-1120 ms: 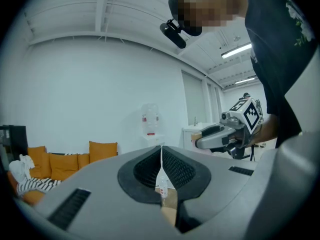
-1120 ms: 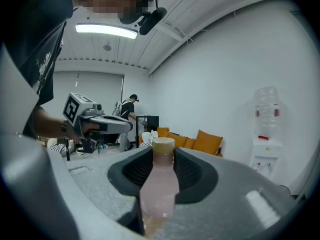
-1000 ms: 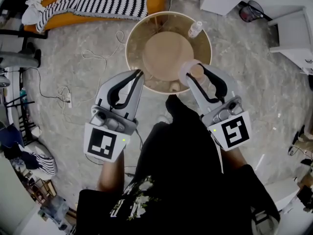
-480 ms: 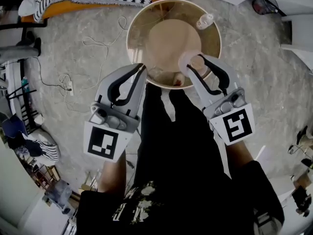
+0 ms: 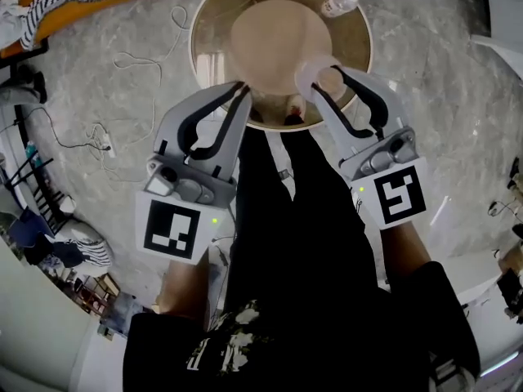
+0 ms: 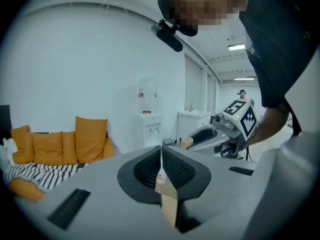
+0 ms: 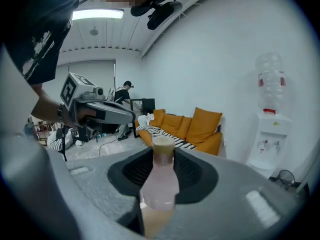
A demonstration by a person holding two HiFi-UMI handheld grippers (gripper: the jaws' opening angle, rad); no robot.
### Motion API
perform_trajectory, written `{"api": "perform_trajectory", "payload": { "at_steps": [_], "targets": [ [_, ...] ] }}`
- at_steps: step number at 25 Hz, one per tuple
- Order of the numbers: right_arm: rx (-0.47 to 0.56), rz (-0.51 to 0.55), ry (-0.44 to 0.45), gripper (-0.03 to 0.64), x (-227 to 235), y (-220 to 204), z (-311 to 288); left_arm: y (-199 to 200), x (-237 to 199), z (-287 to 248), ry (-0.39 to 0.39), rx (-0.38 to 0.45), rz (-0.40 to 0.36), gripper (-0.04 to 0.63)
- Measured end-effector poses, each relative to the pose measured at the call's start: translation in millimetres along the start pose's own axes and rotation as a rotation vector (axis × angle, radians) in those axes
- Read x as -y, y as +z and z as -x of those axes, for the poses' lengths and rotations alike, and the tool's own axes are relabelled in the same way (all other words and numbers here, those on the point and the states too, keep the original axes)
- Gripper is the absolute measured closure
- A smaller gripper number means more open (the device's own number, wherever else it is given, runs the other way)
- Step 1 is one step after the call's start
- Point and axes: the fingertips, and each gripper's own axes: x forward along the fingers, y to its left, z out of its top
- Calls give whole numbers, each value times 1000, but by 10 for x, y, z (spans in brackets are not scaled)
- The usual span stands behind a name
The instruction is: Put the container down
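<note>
Both grippers had sunk toward the round bench (image 5: 200, 31). The right gripper (image 5: 327, 82) had its jaws clamped on the container (image 5: 313, 70), above the bench's near edge. The left gripper (image 5: 238, 90), jaws pressed together, hung over that same edge.

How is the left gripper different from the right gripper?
The right gripper holds its jaws wide, clamped on a small corked bottle; the left gripper has its jaws nearly together, pinching a thin paper tag. Their marker cubes show different patterns. Both are grey and black and point toward the round table.
</note>
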Motion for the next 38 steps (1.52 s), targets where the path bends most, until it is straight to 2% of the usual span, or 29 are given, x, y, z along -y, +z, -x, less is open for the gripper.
{"api": "perform_trajectory", "payload": {
  "at_steps": [3, 8, 15, 18, 24, 28, 31, 38],
  "targets": [
    [-8, -15, -21, 495, 40, -194, -158, -266, -64, -170, -36, -21, 32, 572],
    [-29, -43, -32, 495, 73, -678, -308, -659, 52, -469, -95, -33, 38, 572],
    [-22, -82, -58, 495, 108, -1086, -607, -1103, 47, -746, -158, -68, 67, 572],
    [-32, -89, -68, 495, 145, -1240, -776, -1263, -56, -813, -171, -88, 79, 572],
    [-44, -133, -98, 495, 317, -1500, -994, -1490, -242, -1125, -190, -105, 54, 572],
    [-37, -124, -108, 495, 340, -1624, -1088, -1653, -331, -1253, -204, -117, 43, 572],
    [-51, -131, -107, 495, 388, -1853, -1256, -1880, -420, -1412, -211, -124, 36, 572],
    [-89, -106, -86, 495, 512, -2293, -1583, -2413, -480, -1645, -221, -150, 74, 572]
  ]
}}
